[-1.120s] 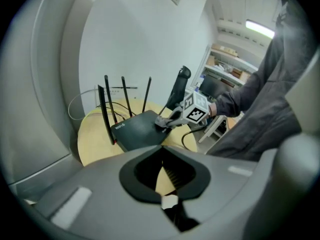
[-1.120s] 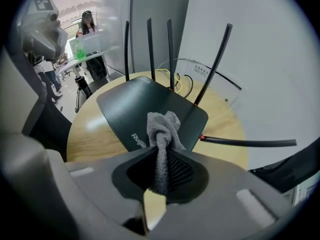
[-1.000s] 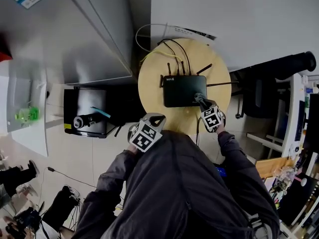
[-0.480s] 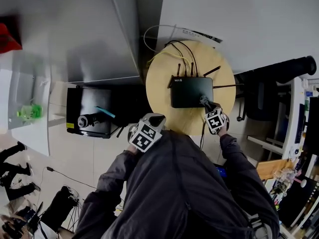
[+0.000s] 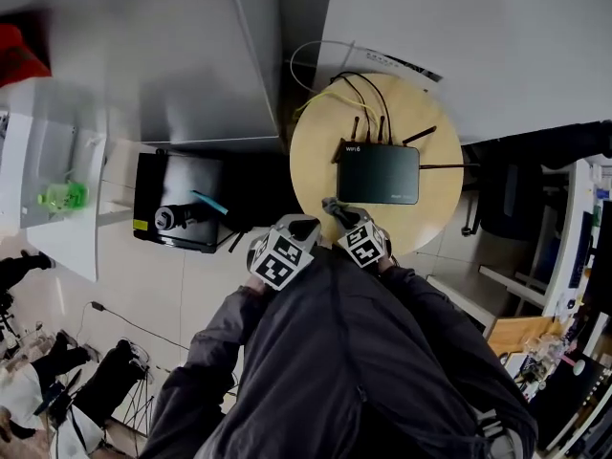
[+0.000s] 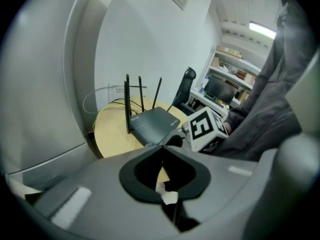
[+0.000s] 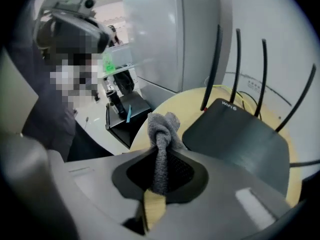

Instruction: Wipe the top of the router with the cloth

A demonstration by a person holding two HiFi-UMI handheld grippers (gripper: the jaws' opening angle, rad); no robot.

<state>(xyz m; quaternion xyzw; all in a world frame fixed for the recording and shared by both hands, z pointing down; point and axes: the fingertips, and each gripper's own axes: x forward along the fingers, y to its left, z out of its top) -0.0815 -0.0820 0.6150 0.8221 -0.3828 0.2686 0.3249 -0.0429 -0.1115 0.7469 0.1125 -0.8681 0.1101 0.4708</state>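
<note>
Our right claw [image 7: 159, 170] is clamped shut on the cloth [image 7: 162, 129], a grey bunch that stands up out of the jaws in a knotted wad. It hovers over the near edge of the round wooden counter [image 5: 316, 161], not touching the router [image 5: 378, 172]. The router lies ahead of the cloth and off to the right, near but apart, so we judge the next move a short push forward and rightward onto its lid. Its long axis runs left to right across us, which suits sideways strokes. Our left claw [image 6: 161, 156] is pinched closed on nothing and hangs back by our body, farther from the router than the right.

The router is a flat, dark slab with a small white mark at its far left corner, thin antennas [image 7: 236, 69] along the far edge and cables [image 5: 356, 89] trailing behind.
</note>
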